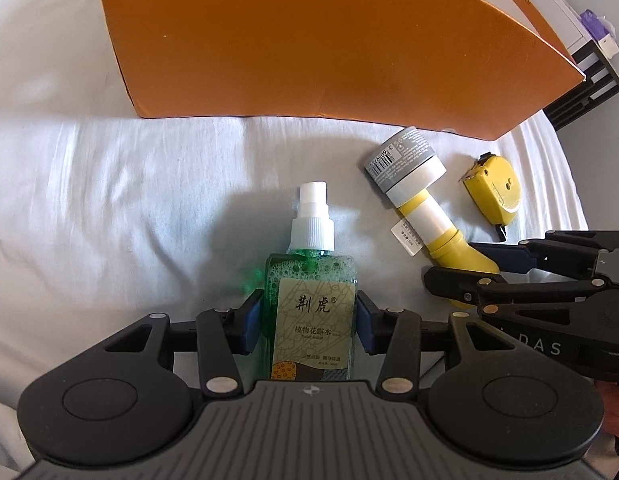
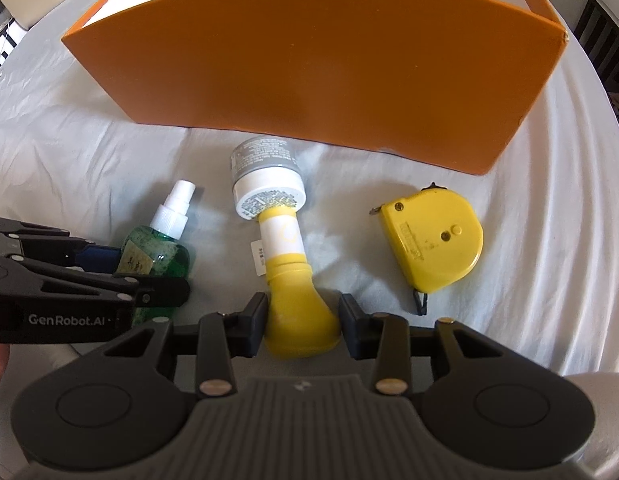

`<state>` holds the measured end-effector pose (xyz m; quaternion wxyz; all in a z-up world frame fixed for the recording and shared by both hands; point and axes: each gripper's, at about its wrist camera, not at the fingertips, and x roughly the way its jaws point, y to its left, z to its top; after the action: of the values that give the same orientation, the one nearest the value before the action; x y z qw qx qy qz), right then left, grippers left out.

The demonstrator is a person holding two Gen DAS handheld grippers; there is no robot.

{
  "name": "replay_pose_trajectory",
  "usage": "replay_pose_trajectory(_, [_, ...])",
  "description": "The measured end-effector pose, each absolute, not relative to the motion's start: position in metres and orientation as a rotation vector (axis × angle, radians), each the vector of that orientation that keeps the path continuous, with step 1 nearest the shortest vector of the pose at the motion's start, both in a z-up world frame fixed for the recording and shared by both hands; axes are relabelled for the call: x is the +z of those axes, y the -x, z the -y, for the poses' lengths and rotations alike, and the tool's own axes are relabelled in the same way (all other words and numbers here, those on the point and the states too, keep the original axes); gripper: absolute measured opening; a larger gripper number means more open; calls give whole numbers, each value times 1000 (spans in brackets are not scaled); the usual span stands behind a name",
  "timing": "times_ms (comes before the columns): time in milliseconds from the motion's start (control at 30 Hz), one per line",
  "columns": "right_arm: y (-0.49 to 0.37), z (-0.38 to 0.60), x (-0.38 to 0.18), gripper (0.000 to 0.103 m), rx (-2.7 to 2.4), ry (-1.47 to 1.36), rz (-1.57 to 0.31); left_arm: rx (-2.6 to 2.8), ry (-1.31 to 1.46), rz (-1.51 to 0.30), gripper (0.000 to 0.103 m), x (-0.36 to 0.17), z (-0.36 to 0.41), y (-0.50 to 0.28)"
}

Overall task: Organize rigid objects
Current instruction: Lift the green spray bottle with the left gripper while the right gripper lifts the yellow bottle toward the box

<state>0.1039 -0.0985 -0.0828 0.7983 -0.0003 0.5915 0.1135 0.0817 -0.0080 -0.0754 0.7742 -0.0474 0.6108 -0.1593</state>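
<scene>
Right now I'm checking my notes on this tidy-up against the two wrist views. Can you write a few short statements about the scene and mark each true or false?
1. The green spray bottle sits between the left gripper fingers. True.
2. The yellow tape measure lies inside the orange box. False: it lies on the white cloth in front of the box.
3. The right gripper fingers flank the wide end of the yellow bottle. True.
4. The spray bottle's cap is yellow. False: it is white.
5. The grey-and-white jar lies between bottle and box. True.
</scene>
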Motion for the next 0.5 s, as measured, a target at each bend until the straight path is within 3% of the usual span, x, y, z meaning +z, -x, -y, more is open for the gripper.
replay_pose_trajectory(500, [-93, 94, -75, 38, 238, 38, -1188, -351, 93, -1221, 51, -61, 4, -72])
